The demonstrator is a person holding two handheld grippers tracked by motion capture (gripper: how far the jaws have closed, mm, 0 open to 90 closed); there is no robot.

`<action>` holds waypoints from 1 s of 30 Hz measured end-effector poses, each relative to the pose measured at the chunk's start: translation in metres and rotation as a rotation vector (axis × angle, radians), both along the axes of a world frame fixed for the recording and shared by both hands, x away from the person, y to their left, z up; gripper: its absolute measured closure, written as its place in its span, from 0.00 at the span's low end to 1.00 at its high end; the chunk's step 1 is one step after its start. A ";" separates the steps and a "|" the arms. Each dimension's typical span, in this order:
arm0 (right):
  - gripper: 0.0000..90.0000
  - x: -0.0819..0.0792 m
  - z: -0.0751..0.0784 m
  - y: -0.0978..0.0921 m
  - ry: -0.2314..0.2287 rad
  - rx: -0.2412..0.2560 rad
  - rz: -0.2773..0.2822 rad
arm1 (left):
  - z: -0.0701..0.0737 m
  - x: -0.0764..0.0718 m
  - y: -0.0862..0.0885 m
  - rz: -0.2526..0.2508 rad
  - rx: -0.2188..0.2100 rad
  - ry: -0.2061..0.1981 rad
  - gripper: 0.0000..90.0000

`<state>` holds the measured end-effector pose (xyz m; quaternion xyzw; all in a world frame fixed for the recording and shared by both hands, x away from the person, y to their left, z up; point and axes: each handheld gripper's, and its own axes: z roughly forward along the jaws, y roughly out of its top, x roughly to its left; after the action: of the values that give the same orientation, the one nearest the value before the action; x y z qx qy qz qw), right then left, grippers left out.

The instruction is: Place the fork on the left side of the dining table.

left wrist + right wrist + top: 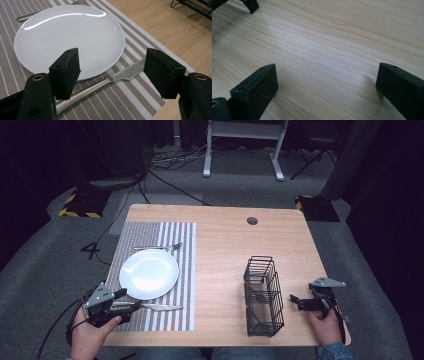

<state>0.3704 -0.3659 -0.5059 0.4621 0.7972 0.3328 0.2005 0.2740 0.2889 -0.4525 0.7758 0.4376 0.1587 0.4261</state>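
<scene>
Fingers (65, 72) of the left gripper (112, 71) spread wide, straddling the knife (120, 76) beside the plate (70, 37) for pickup, w/ right gripper (324, 92) released, idle over bare surface (324, 37).

A wooden table (225, 245) carries a striped placemat (187, 270) at its left and a black wire basket (262, 295) at its right.

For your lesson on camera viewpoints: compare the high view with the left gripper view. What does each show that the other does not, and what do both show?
High view alone: the person's hands, the right gripper open over bare table, the whole wire basket, the carpet and desk legs beyond.

Left gripper view alone: the left gripper from behind its two black pads, jaws wide apart above the knife, and the mat's weave.

Both: the white plate, the knife beside it, the fork beyond it, the striped mat.
</scene>
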 end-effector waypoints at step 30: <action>0.05 0.000 0.000 0.000 0.000 0.001 0.000 | -0.046 -0.026 0.002 -0.001 0.159 0.105 0.29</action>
<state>0.3704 -0.3658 -0.5059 0.4622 0.7971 0.3331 0.2003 0.2477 0.2913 -0.4987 0.8146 0.4450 0.1519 0.3395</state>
